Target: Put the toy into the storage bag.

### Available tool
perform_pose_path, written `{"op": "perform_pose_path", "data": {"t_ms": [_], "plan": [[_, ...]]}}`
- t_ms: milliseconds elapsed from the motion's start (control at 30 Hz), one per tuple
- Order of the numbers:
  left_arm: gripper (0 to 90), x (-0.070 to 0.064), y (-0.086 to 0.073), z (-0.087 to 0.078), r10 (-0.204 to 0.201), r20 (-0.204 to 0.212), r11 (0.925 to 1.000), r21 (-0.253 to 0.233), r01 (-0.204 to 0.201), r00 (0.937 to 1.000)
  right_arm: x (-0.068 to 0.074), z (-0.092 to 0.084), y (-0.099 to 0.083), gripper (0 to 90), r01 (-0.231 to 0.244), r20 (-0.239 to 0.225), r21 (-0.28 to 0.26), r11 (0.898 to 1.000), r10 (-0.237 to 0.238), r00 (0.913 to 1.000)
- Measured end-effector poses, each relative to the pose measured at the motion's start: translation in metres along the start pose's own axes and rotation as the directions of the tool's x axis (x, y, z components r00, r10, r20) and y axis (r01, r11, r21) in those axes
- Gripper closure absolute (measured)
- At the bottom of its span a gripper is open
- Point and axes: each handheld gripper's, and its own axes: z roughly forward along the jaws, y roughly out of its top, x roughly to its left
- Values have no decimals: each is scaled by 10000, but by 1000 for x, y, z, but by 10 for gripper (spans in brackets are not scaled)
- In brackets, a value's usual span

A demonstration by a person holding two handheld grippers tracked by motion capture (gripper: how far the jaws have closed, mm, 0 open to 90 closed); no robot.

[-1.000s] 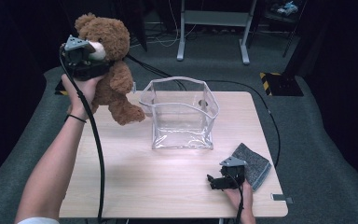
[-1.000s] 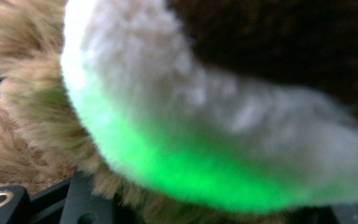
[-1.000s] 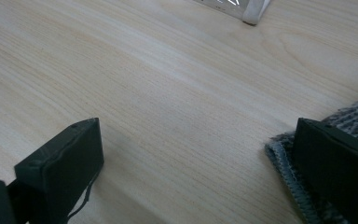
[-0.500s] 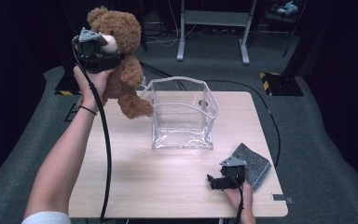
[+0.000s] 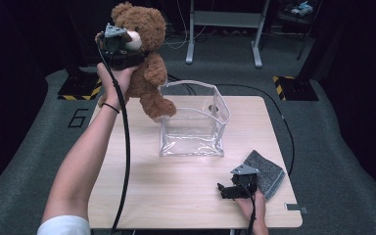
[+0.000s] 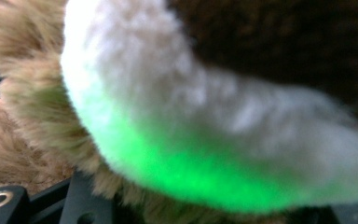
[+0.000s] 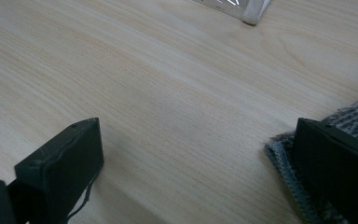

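I've got the teddy bear (image 5: 144, 58) clamped in my left gripper (image 5: 120, 45), hanging upright just left of the clear bin (image 5: 194, 120); right gripper (image 5: 225, 190) idles wide.

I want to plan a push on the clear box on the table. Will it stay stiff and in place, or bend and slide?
The clear box probably bends: its thin walls bow and its rim runs wavy, like soft plastic. It looks empty, so it is likely light and would slide on the smooth table rather than resist. With a wide flat base, tipping seems unlikely.
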Motion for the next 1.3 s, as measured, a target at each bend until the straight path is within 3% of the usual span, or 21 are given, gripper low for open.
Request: {"op": "perform_pose_path", "data": {"t_ms": [133,567,733,1033,1133,1300], "plan": [[446,-8,2,9,44,153,10000,-55,-43,9999,0,0,0,18,-16,-5,3,10000,16,10000],[443,-38,7,39,-307,703,9985,-424,337,9971,0,0,0,19,36,4,-10,10000,-36,10000],[442,-48,7,49,-205,823,9987,-439,242,9964,0,0,0,20,34,-9,-20,10000,-34,10000],[440,-61,5,64,-398,757,9972,-594,443,9963,0,0,0,20,28,8,-19,10000,-28,10000],[438,-68,2,72,-742,734,9944,-703,794,9945,0,-1,0,20,33,13,-16,10000,-33,10000],[436,-73,-2,79,-697,653,9941,-782,747,9954,1,-1,-1,20,23,9,-14,10000,-23,10000]]}}
